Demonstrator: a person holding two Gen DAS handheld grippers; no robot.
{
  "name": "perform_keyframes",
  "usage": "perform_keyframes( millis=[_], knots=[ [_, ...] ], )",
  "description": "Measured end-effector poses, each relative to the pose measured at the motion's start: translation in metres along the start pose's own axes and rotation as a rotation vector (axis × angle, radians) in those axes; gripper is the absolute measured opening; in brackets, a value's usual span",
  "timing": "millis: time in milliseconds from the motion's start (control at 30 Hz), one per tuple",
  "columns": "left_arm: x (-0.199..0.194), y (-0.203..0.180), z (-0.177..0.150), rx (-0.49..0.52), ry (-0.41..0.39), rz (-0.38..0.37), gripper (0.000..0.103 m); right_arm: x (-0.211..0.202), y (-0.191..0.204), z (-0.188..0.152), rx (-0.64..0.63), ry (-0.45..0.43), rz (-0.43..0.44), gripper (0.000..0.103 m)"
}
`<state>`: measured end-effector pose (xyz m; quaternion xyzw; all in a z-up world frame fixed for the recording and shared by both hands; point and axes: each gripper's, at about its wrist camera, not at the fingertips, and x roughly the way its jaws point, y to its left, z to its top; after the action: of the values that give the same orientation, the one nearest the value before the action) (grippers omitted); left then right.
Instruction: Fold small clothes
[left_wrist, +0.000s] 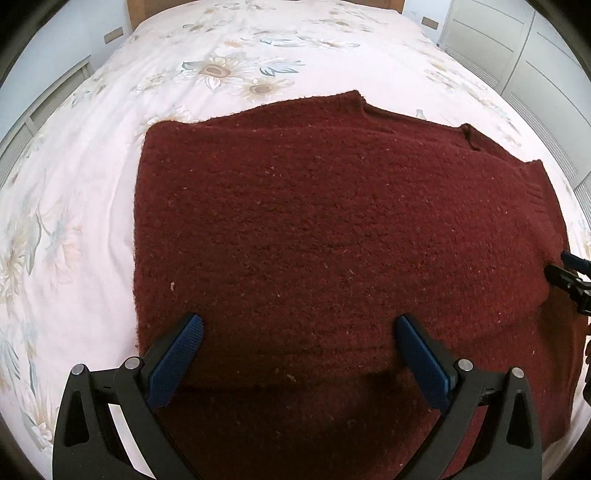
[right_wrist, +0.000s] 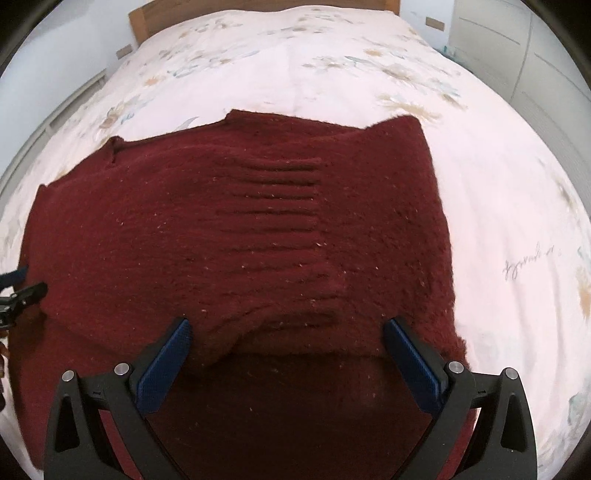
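A dark red knitted sweater (left_wrist: 325, 229) lies spread on the bed, with both sides folded in over the body. In the right wrist view the sweater (right_wrist: 155, 229) shows a ribbed cuff (right_wrist: 280, 206) lying on top near its middle. My left gripper (left_wrist: 299, 325) is open and empty, just above the sweater's near part. My right gripper (right_wrist: 288, 328) is open and empty, above the near fold edge. The right gripper's tips show at the right edge of the left wrist view (left_wrist: 569, 277). The left gripper's tips show at the left edge of the right wrist view (right_wrist: 22, 288).
The bed has a white sheet with pale flowers (left_wrist: 229, 70) and a wooden headboard (right_wrist: 140, 22) at the far end. White cupboards (left_wrist: 517, 48) stand to the right of the bed. A white low unit (left_wrist: 48, 99) runs along the left.
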<state>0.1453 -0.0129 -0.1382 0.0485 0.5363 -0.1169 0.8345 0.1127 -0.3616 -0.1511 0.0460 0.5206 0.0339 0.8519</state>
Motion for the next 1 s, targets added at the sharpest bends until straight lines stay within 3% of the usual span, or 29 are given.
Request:
perform_keyframes(
  millis=[267, 567, 1000],
  knots=[
    [-0.007, -0.004, 0.002, -0.026, -0.015, 0.008, 0.102, -0.004, 0.0, -0.002, 0.01, 0.0, 0.011, 0.103],
    [-0.056, -0.005, -0.002, -0.084, -0.03, -0.004, 0.102, -0.06, -0.027, -0.011, 0.051, -0.06, -0.013, 0.103],
    [-0.106, 0.001, -0.067, -0.125, -0.017, 0.02, 0.102, -0.097, -0.063, -0.073, 0.129, -0.035, -0.045, 0.103]
  ],
)
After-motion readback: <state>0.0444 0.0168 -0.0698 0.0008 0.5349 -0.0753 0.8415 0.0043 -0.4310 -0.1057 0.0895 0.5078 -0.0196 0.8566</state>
